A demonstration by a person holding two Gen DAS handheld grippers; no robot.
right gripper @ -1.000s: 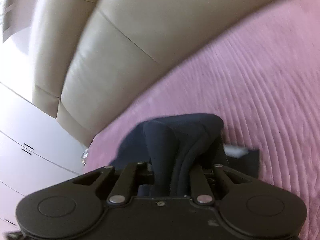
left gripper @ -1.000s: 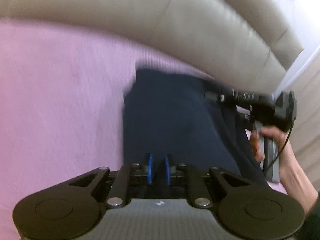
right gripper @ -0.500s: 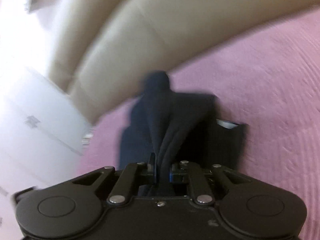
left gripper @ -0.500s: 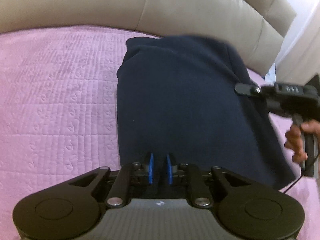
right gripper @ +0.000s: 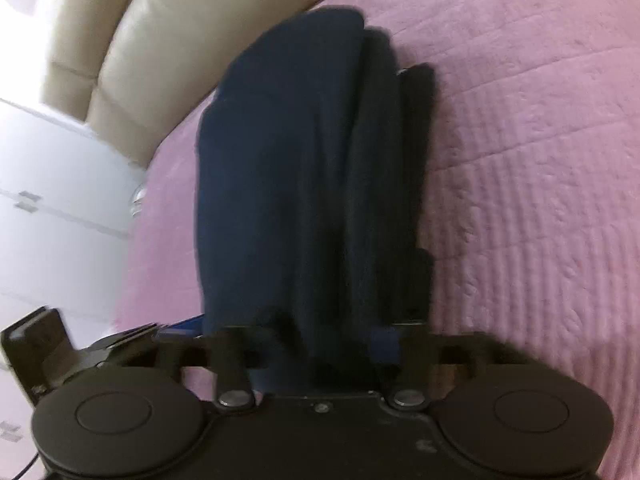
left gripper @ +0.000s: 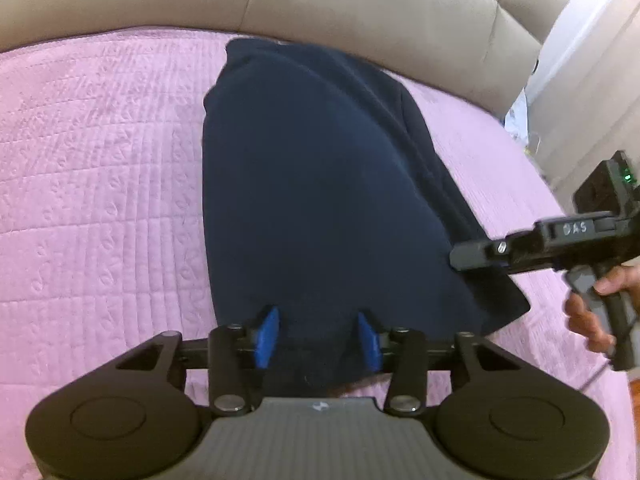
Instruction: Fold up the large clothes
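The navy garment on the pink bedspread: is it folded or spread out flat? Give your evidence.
Folded. The navy garment lies as a narrow strip on the pink bedspread, with stacked layer edges visible along one side in both views.

Navy garment [left gripper: 320, 184]: soft matt knit cloth, slightly fuzzy, no sheen. Pink bedspread [left gripper: 100, 184]: quilted cloth, stitched ribs, matt and textured. Headboard [left gripper: 360, 4]: beige padded panels, smooth, faint sheen, probably leather or a leather look-alike. Left gripper [left gripper: 318, 338]: matt black plastic body, blue rubbery-looking pads [left gripper: 267, 336], shiny metal pivot screws.
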